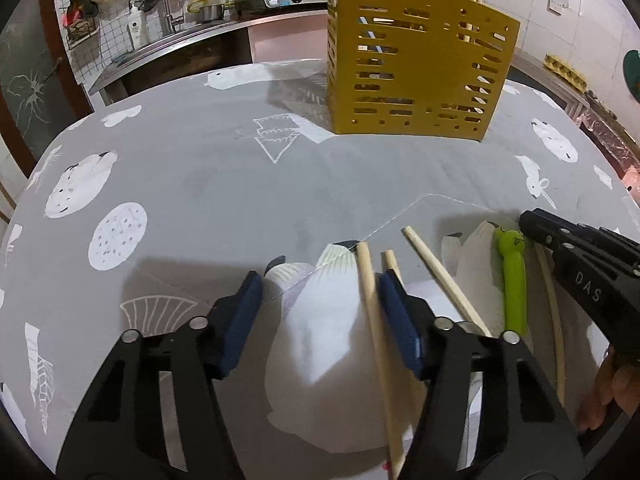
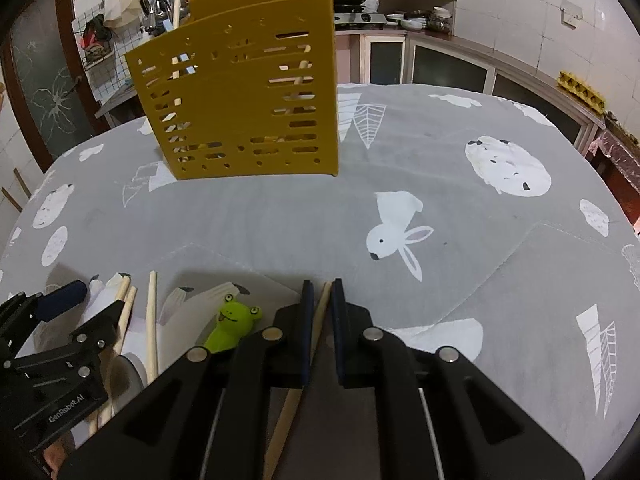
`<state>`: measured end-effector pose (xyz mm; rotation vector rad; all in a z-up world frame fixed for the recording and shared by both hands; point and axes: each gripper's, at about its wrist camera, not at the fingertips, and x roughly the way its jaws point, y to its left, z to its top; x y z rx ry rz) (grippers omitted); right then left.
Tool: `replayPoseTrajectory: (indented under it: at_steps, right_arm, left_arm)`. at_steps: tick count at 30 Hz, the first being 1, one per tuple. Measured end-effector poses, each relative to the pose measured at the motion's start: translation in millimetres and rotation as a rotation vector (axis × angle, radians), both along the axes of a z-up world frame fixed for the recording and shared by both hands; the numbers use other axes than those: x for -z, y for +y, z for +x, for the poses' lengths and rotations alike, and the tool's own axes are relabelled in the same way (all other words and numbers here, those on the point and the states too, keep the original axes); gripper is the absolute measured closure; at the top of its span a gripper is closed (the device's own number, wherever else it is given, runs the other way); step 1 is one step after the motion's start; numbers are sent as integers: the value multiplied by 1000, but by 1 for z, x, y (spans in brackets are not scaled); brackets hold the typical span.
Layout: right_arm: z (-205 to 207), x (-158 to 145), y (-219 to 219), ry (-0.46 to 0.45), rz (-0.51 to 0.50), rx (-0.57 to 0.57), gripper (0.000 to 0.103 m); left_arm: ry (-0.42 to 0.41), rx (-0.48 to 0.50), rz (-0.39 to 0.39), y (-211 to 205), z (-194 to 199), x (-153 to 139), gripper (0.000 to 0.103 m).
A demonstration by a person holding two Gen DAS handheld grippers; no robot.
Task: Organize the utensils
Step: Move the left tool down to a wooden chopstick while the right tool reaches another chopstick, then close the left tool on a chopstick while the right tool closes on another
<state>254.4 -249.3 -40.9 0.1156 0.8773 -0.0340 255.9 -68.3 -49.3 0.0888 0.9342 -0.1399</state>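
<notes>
The pale wooden chopstick (image 2: 316, 320) pinched in the right claw (image 2: 321, 300) is hidden from about its middle down by the claw's black body, and its lower end runs off the bottom edge at 6 o'clock. In the left wrist view, a second pale chopstick (image 1: 390, 260) shows only its tip behind the left claw's (image 1: 320, 284) blue pad. What stands inside the yellow perforated utensil holder (image 2: 248, 92) shows only in slivers through the slots, too small to tell.
</notes>
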Motion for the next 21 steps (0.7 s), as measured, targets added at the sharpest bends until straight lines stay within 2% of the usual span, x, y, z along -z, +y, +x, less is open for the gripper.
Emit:
replayPoseTrajectory:
  at_steps: [7,8,13,21]
  right_arm:
    - [5,0,0,2,18,11,94]
    - [6,0,-1,2,24,13,94]
    - [6,0,-3,-5,47,18,95]
    - [4,-3,-4,-18,55,19,95]
  left_arm:
    - [11,30,22,-15,6,-2,70]
    - [12,32,19,-16,7,-3,72]
    - [27,29,-14,-14,10,-4,93]
    - [31,22,-45,-11,11,-5,97]
